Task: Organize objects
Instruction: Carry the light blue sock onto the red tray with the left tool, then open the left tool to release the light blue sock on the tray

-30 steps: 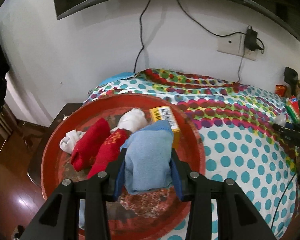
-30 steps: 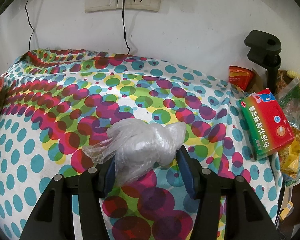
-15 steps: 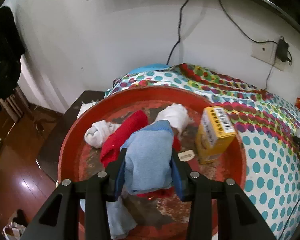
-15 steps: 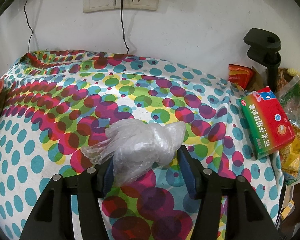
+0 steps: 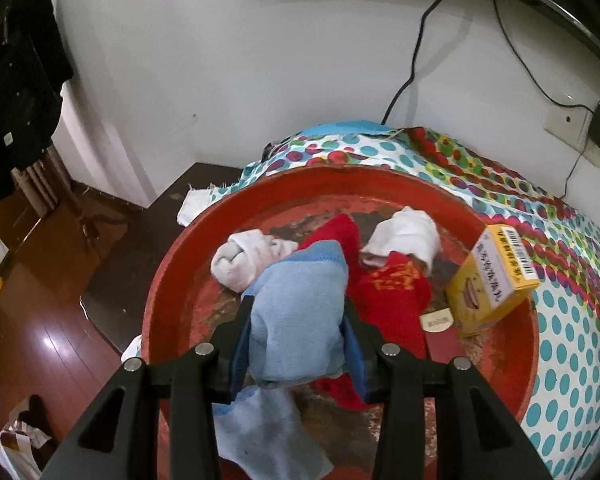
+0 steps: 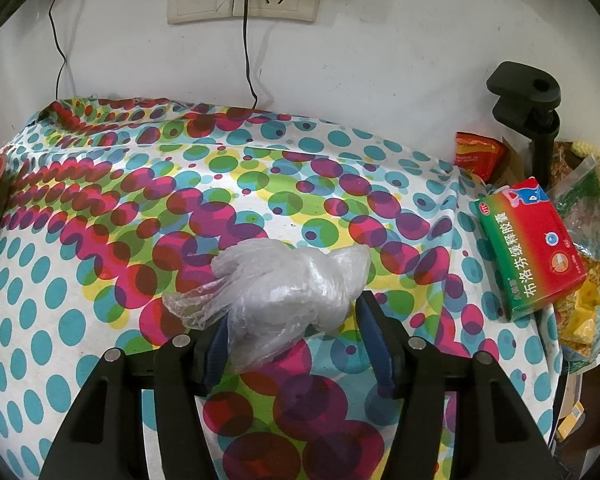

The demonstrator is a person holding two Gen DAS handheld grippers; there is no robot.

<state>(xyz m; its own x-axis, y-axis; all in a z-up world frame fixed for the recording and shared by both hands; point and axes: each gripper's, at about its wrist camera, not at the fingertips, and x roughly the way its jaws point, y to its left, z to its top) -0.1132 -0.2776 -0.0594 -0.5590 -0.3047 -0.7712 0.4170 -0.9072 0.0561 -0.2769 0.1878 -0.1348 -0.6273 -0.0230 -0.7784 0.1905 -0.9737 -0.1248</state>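
Note:
My left gripper [image 5: 298, 340] is shut on a light blue sock [image 5: 300, 312] and holds it over a round red tray [image 5: 172, 280]. In the tray lie red socks [image 5: 396, 296], two rolled white socks [image 5: 240, 260] and a yellow box [image 5: 492, 280]. My right gripper [image 6: 292, 340] stands open around a crumpled clear plastic bag [image 6: 284, 284] that rests on the dotted tablecloth [image 6: 100, 240]. The left pad touches the bag and a gap shows at the right pad.
A red and green medicine box [image 6: 532, 248] and snack packets [image 6: 588, 304] lie at the table's right edge beside a black clamp stand [image 6: 540, 112]. Wall sockets with cables [image 6: 244, 0] are behind. A dark side table [image 5: 140, 248] and wooden floor [image 5: 40, 340] lie left of the tray.
My left gripper has swung left over the tray with the blue sock, so the yellow box now sits to the right. The right gripper and plastic bag have barely moved.

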